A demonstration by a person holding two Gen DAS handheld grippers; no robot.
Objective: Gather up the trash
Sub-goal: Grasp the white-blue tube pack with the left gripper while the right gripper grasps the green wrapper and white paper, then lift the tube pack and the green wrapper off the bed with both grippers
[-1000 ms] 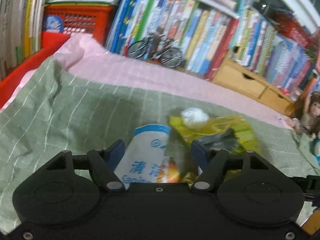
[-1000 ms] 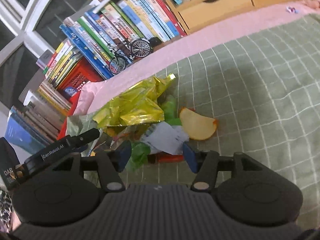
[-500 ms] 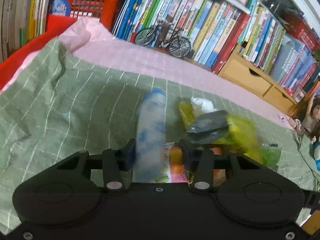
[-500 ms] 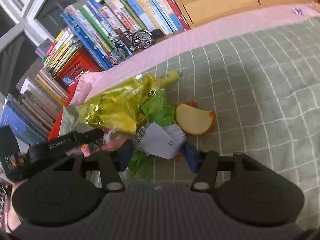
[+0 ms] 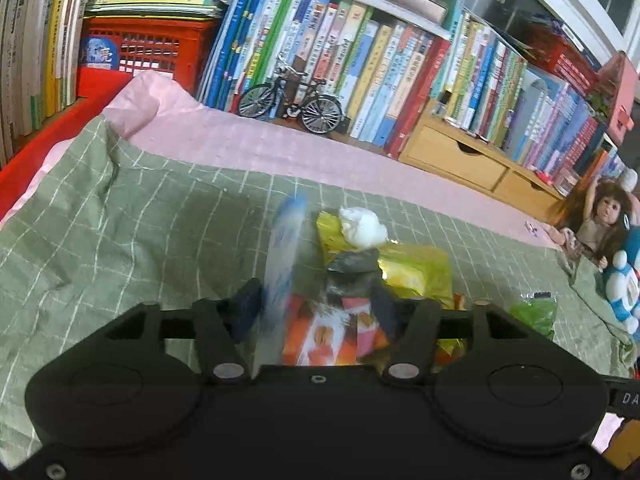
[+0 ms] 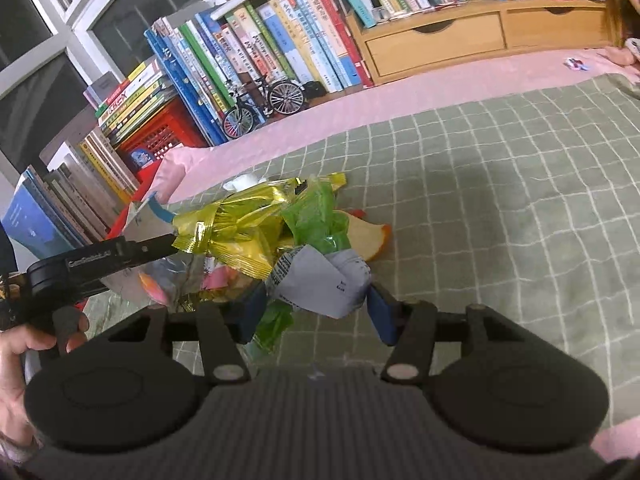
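A heap of trash lies on the green checked blanket [image 5: 100, 240]. My left gripper [image 5: 316, 308] is shut on a bundle of wrappers: a blue-and-white wrapper [image 5: 284, 256] standing on edge, an orange snack wrapper [image 5: 320, 332] and a grey scrap [image 5: 354, 264]. Behind them are a yellow wrapper [image 5: 416, 268] and a white tissue ball [image 5: 362, 226]. My right gripper [image 6: 316, 314] is shut on a crumpled white paper wrapper [image 6: 324, 280], with a green wrapper [image 6: 316, 220] pressed against it. The yellow wrapper [image 6: 240, 232] and an apple slice [image 6: 374, 240] lie just beyond. The left gripper's finger [image 6: 120, 254] reaches into the heap from the left.
A pink sheet [image 5: 248, 144] borders the blanket at the back. Rows of books [image 5: 360, 60], a model bicycle [image 5: 292, 100], a red crate [image 5: 148, 46] and wooden drawers [image 5: 456, 156] stand behind. A doll [image 5: 600, 220] and plush toy [image 5: 624, 280] sit at the right. A hand [image 6: 24, 360] holds the left gripper.
My left gripper's fingers have drawn closer together around the wrappers, and the blue-and-white wrapper has turned on edge. The right gripper has pushed its paper wrapper in against the heap.
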